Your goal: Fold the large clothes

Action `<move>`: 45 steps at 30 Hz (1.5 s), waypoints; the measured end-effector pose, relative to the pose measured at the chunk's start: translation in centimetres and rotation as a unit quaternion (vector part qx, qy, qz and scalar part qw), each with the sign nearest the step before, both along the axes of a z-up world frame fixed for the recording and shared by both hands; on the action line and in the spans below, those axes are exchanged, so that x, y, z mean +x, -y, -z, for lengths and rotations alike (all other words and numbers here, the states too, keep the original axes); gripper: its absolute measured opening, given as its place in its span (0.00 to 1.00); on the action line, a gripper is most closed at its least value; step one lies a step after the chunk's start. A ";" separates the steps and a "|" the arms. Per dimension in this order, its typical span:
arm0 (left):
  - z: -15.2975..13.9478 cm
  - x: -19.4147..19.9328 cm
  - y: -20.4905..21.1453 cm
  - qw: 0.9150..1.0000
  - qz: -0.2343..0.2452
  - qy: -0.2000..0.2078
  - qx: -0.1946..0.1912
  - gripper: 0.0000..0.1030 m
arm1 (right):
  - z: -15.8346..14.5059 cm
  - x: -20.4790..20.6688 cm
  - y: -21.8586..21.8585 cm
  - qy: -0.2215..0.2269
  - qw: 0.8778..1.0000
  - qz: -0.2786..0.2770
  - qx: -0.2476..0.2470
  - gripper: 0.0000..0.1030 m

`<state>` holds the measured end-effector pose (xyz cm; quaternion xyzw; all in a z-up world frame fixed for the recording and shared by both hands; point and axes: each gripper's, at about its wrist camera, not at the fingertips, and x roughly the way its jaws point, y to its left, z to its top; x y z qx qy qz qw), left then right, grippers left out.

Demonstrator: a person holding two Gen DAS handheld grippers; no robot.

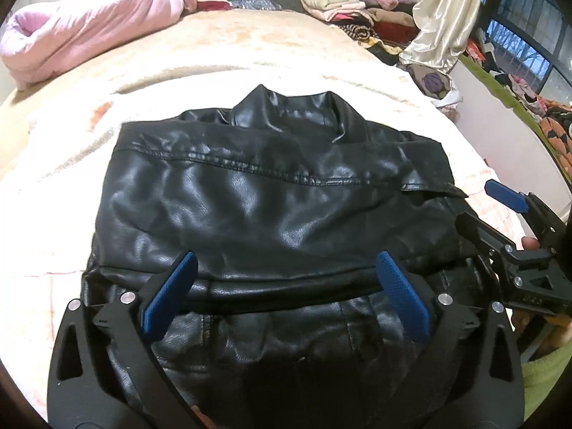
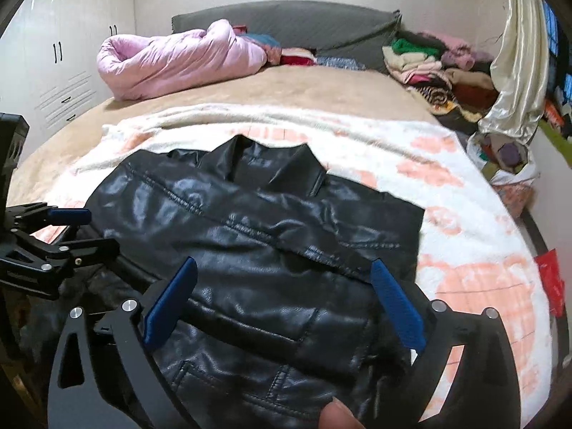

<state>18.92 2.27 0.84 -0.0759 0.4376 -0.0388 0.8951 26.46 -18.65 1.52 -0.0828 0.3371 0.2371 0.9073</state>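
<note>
We see the black leather jacket (image 1: 271,193) lying folded on the white-and-pink blanket (image 1: 71,193) that covers the near half of the bed (image 2: 286,89), collar pointing toward the grey headboard (image 2: 286,21). Its lower part runs under our tools and out of frame, so we cannot make out how the sleeves lie beneath the fold.

Our left gripper (image 1: 282,293) hangs over the jacket's near fold with its blue pads spread wide and nothing between them; whether the pads brush the leather we cannot tell. Our right gripper (image 2: 286,304) stands equally wide over the jacket's right side, also holding nothing. A fingertip (image 2: 336,414) shows at the bottom edge of the right wrist view.

A few raised letters sit on the right gripper's black body in the left wrist view, too blurred for us to read.

Farther out, a rolled pink quilt (image 2: 171,60) rests near the headboard, a heap of mixed clothes (image 2: 429,68) fills the far right corner, a cream satin curtain (image 2: 514,71) hangs beside it, and white wardrobe doors (image 2: 64,53) stand on the left.
</note>
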 end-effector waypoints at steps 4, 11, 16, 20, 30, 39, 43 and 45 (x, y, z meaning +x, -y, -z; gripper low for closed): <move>-1.0 -0.7 0.0 1.000 -0.005 0.011 0.005 0.91 | -0.6 -0.6 0.4 0.012 1.000 0.004 0.010 0.95; -2.6 -2.3 0.5 0.999 0.000 0.032 0.012 0.91 | -1.4 -2.5 1.1 0.027 0.999 0.011 0.023 0.96; -3.5 -3.7 0.9 0.999 0.007 0.044 0.020 0.91 | -2.0 -4.5 2.3 0.036 0.998 0.021 0.041 0.96; -3.7 -5.0 0.8 0.998 0.007 0.051 0.019 0.91 | -1.9 -6.0 3.3 0.033 0.998 0.028 0.052 0.96; -2.9 -7.9 0.4 0.999 0.009 0.050 0.012 0.91 | -2.0 -8.8 4.7 0.025 0.997 0.038 0.062 0.96; -1.7 -9.9 -0.3 0.999 0.009 0.044 0.024 0.91 | -1.2 -10.9 5.5 0.003 0.997 0.041 0.063 0.96; -1.3 -10.8 -0.6 0.998 0.006 0.044 0.035 0.91 | -1.1 -12.0 5.5 -0.001 0.997 0.038 0.062 0.96; -1.1 -11.2 -1.0 0.998 0.003 0.043 0.034 0.91 | -1.0 -12.4 5.6 -0.005 0.997 0.035 0.064 0.96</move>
